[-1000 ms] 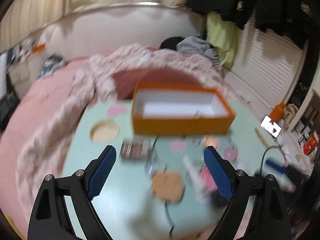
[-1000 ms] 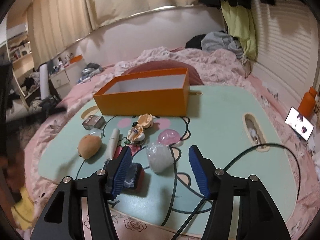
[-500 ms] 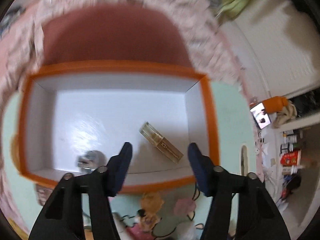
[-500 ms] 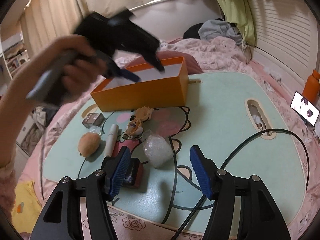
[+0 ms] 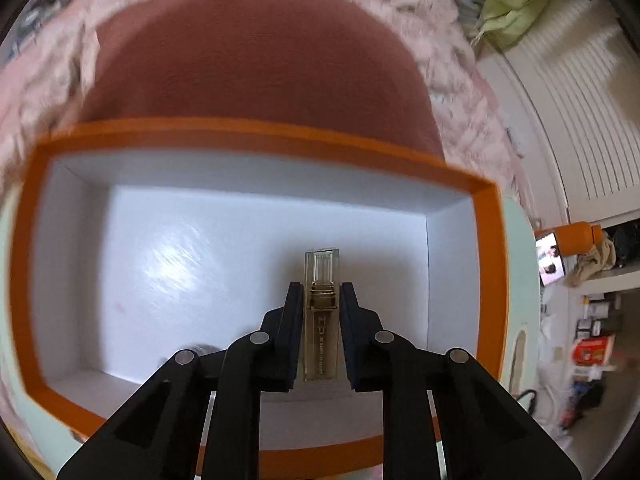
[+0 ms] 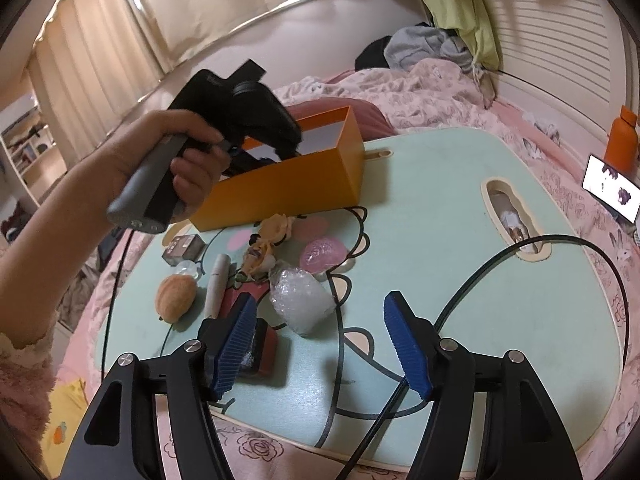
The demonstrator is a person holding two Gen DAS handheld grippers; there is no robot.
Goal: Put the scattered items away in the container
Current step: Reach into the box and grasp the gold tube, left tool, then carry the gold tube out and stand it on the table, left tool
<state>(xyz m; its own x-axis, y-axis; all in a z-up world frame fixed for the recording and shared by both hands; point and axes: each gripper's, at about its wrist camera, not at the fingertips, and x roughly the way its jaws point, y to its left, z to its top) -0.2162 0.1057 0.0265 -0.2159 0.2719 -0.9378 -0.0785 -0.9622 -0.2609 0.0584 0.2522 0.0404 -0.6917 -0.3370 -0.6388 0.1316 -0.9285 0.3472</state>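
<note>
The orange box with a white inside fills the left wrist view. My left gripper points down into it, shut on a gold-and-clear tube that sits lengthwise between the pads. From the right wrist view a hand holds that left gripper over the orange box, its fingertips hidden inside. My right gripper hovers low over the mint table, jaws opening, gripping nothing. A bubble-wrap bundle lies just ahead between the fingers.
Scattered in front of the box: a peach-coloured plush, a white tube, a red-and-black item, a pink clear piece, a small dark box. A black cable crosses the table's right side.
My left gripper swung from above the table to over the box, sank into it and closed on the gold tube. The right gripper stayed put and widened slightly.
</note>
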